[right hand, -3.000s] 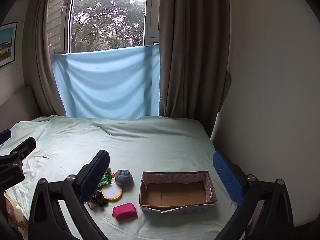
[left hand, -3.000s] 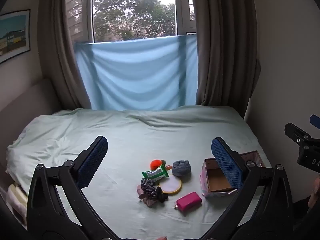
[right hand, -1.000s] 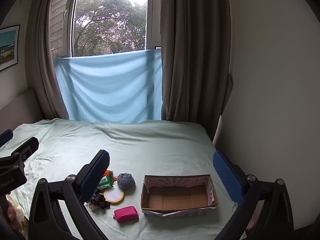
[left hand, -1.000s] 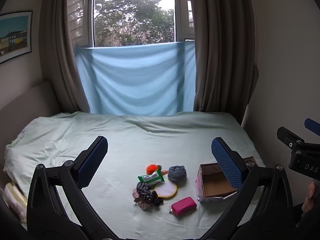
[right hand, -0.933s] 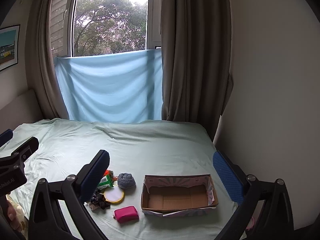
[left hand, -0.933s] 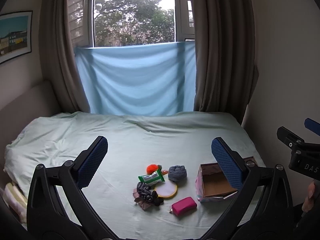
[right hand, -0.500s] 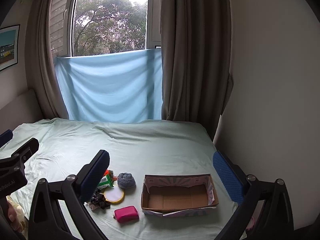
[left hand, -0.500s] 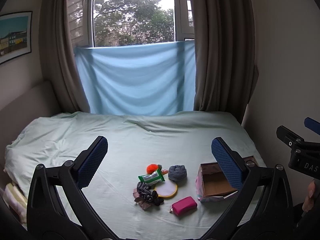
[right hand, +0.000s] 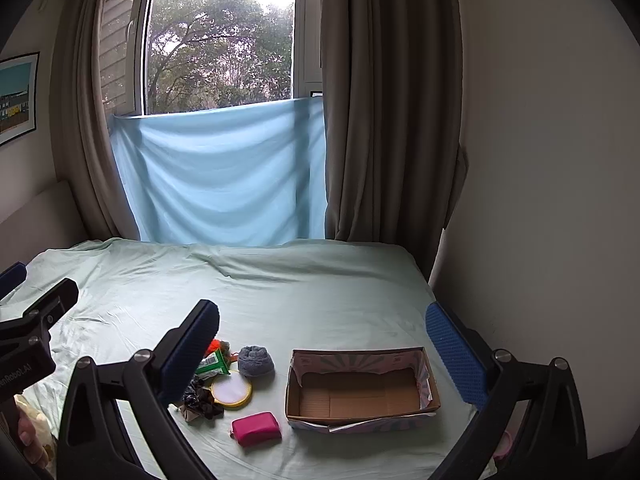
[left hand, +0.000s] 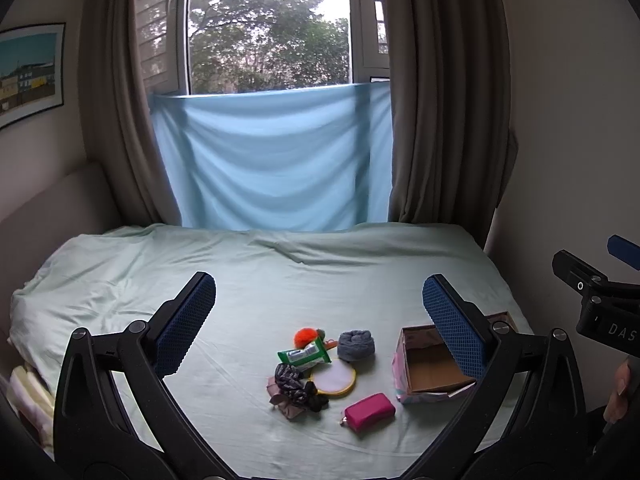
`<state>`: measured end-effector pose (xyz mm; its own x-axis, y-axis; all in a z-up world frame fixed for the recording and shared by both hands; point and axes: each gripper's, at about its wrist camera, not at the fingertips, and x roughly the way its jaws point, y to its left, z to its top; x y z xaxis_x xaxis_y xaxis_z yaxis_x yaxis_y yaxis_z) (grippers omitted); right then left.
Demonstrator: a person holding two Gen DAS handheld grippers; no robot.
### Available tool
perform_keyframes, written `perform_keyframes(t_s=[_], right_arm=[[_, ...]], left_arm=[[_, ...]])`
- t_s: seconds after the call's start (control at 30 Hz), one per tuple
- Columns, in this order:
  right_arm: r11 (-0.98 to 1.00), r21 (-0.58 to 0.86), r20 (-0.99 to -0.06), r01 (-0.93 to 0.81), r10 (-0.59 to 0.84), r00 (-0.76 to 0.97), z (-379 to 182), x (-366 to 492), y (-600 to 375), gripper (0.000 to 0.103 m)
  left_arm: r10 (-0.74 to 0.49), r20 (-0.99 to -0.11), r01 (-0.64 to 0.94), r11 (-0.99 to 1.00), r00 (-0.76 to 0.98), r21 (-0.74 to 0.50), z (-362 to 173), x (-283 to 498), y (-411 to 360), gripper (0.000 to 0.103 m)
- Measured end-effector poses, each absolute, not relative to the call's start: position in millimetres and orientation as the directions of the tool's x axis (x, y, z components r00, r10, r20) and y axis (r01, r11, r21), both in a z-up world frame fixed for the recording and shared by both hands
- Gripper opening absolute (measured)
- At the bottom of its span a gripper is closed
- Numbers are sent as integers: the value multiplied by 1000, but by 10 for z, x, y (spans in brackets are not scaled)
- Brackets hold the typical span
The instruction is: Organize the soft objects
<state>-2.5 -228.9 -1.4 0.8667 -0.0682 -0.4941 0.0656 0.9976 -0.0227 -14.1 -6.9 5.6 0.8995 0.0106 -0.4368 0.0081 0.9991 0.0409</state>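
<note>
Your soft things sit clustered on the bed, just left of the empty cardboard box. The pink pouch lies nearest, long axis running left-right. Your left gripper faces the pile more squarely; your right gripper faces the box. Both gape wide, holding nothing, well above the sheet.
</note>
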Motion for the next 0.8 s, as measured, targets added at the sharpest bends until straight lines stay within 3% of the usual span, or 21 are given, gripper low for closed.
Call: perform_keyframes(t_s=[0.5, 0.8], right_arm=[[998, -19, -491, 61, -62, 869, -33, -34, -2314, 103], [1000, -3, -511, 26, -23, 859, -136, 36, -2252, 103]], left_arm=[[14, -426, 4, 999, 905, 41, 75, -136, -70, 103], [78, -473, -65, 997, 878, 43, -23, 4, 129, 103]])
